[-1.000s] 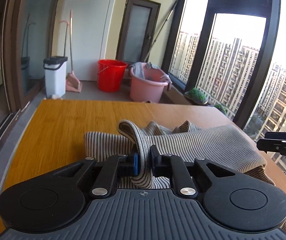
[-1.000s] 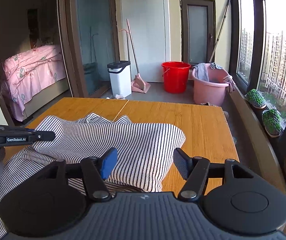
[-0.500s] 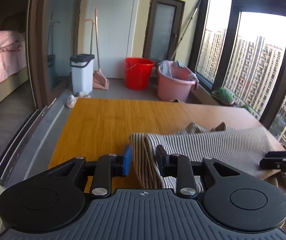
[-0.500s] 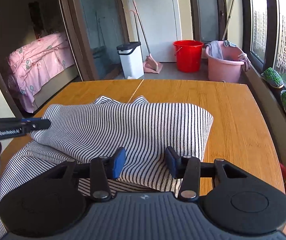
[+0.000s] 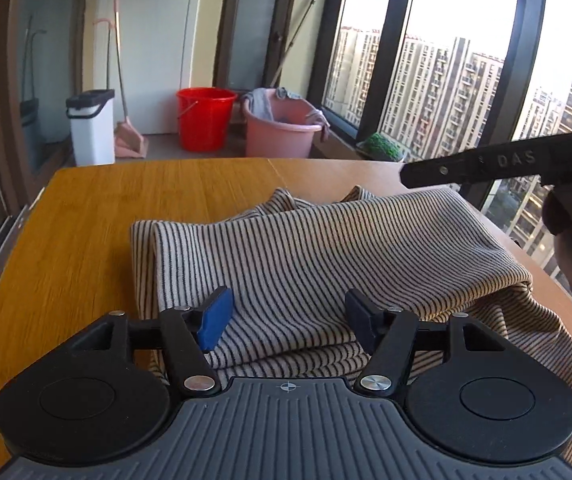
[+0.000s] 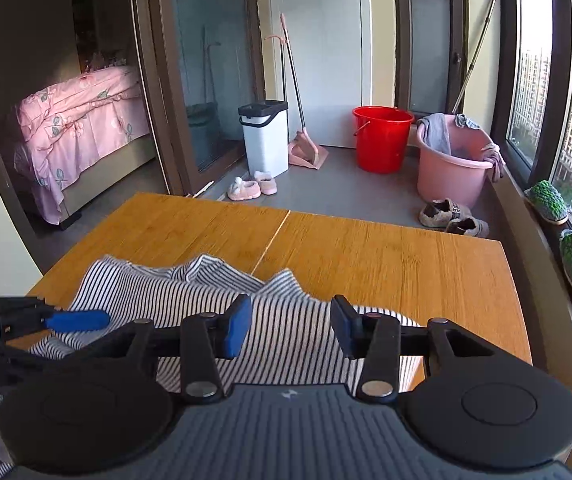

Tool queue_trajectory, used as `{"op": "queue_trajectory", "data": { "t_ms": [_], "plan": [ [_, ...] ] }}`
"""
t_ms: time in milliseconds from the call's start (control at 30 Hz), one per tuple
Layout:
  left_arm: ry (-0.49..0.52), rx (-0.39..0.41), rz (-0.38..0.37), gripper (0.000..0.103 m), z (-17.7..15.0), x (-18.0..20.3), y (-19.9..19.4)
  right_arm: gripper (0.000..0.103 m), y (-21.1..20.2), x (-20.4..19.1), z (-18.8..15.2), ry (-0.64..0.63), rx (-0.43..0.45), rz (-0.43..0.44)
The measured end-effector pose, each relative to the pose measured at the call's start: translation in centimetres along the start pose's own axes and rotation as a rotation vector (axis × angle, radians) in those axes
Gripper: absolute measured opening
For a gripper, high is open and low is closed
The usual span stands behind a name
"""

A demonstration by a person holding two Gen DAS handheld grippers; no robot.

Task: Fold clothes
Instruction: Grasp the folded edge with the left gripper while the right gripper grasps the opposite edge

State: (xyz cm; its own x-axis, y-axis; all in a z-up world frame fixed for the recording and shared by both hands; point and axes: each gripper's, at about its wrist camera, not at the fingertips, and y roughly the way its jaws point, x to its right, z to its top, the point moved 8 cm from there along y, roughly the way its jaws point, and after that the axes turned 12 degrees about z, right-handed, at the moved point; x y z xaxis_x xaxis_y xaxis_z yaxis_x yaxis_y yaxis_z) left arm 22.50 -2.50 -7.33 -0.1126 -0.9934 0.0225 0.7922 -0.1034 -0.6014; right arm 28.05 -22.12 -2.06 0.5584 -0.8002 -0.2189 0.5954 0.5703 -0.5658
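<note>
A black-and-white striped garment (image 5: 306,248) lies folded over on the wooden table (image 5: 146,192); it also shows in the right wrist view (image 6: 190,300). My left gripper (image 5: 288,320) is open and empty, its blue pads just above the garment's near fold. My right gripper (image 6: 292,330) is open and empty, raised over the garment's right part. The right gripper also shows at the right edge of the left wrist view (image 5: 486,162), and the left gripper shows at the left of the right wrist view (image 6: 46,320).
Beyond the table (image 6: 366,256) stand a white bin (image 6: 264,136), a red bucket (image 6: 382,138), a pink tub (image 6: 452,160), slippers (image 6: 252,188) and shoes (image 6: 452,216). Windows run along the right. A bed (image 6: 82,124) lies at the left.
My left gripper has let go of the garment fold and opened wide. My right gripper has lifted and pulled back, with its jaws still open. The garment now lies flatter.
</note>
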Motion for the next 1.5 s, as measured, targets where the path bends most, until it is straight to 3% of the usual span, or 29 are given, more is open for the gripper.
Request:
{"op": "queue_trajectory", "data": {
  "t_ms": [167, 400, 533, 600, 633, 733, 867, 967, 1067, 1200, 1333, 1367, 1400, 1433, 1500],
  "plan": [
    [-0.001, 0.004, -0.012, 0.074, -0.3, 0.1, 0.2, 0.044, 5.4, 0.6, 1.5, 0.026, -0.061, -0.015],
    [-0.030, 0.008, -0.045, 0.078, -0.5, -0.2, 0.2, 0.047, 8.9, 1.2, -0.6, 0.024, -0.175, -0.040],
    [-0.033, 0.011, -0.054, 0.084, -0.4, -0.2, 0.2, 0.027, 9.0, 0.3, -0.7, -0.036, -0.182, -0.064],
    [-0.042, 0.014, -0.054, 0.086, -0.2, -0.4, 0.2, 0.007, 8.2, -0.5, -0.3, -0.052, -0.159, -0.059],
    [-0.048, 0.013, -0.053, 0.088, -0.4, -0.4, -0.1, 0.004, 7.1, -1.0, -0.6, -0.050, -0.144, -0.039],
    [-0.070, 0.021, -0.065, 0.096, -1.2, -0.8, -1.5, 0.004, 3.6, -2.5, -1.6, -0.042, -0.100, 0.021],
    [-0.091, 0.030, -0.119, 0.097, -2.1, -2.1, -3.9, 0.004, -1.2, -4.5, -3.0, -0.030, -0.042, 0.101],
    [-0.116, 0.076, -0.180, 0.100, -1.8, -3.4, -6.0, 0.004, -4.9, -6.0, -4.0, -0.021, 0.002, 0.161],
    [-0.193, 0.137, -0.188, 0.103, 0.0, -5.1, -7.5, 0.004, -8.6, -7.5, -5.0, -0.012, 0.046, 0.221],
    [-0.245, 0.141, -0.214, 0.103, 2.9, -5.1, -7.1, 0.004, -8.6, -6.7, -6.8, 0.036, 0.052, 0.226],
    [-0.192, 0.115, -0.148, 0.103, 3.6, -3.9, -5.5, 0.004, -8.5, -6.0, -8.2, 0.070, 0.054, 0.227],
    [-0.187, 0.113, -0.132, 0.102, 3.5, -3.9, -5.3, 0.004, -8.5, -6.1, -8.3, 0.064, 0.054, 0.228],
    [-0.184, 0.111, -0.117, 0.089, 3.4, -3.9, -5.1, 0.004, -8.6, -6.1, -8.4, 0.063, 0.054, 0.228],
    [-0.194, 0.096, -0.107, 0.058, 3.2, -4.3, -5.0, 0.004, -8.7, -6.2, -8.5, 0.063, 0.053, 0.227],
    [-0.222, 0.068, -0.105, 0.043, 2.6, -5.2, -4.8, 0.004, -9.0, -6.2, -8.9, 0.061, 0.053, 0.221]
  ]
}}
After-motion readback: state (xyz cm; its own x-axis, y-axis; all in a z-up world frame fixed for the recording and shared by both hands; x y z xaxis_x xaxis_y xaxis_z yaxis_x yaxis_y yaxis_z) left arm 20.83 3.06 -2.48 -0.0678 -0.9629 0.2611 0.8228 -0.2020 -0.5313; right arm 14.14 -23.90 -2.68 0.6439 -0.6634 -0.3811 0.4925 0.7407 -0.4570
